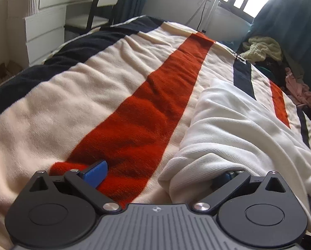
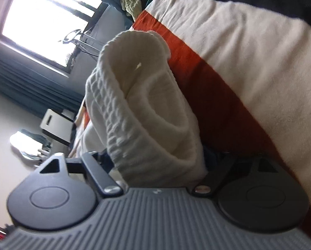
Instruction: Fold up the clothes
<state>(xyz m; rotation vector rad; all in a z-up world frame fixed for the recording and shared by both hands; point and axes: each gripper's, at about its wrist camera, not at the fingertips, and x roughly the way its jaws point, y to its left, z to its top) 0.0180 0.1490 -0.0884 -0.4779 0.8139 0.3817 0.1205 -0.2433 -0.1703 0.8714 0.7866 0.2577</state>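
In the left wrist view, a white chest of drawers (image 1: 45, 31) and a dark chair (image 1: 97, 10) stand far left beyond the bed's far edge; the striped blanket (image 1: 82, 95) spreads cream, navy and red across the bed, with open room over its left and middle; the left gripper (image 1: 155, 175) stands with its jaws wide apart, one blue pad (image 1: 95, 175) bare on the red stripe, the other buried under the near edge of the one white garment (image 1: 238, 125), which lies bunched on the right half of the blanket; nothing is pinched. Far right, a heap of clothes (image 1: 280, 66) sits by the teal curtain (image 1: 290, 20).

In the right wrist view, tilted steeply, a window (image 2: 45, 23) is at far left; the right gripper (image 2: 159, 160) has its jaws spread, and a rolled fold of the same white knit (image 2: 147, 108) rises between them from the blanket (image 2: 249, 62); whether the pads press it I cannot tell.
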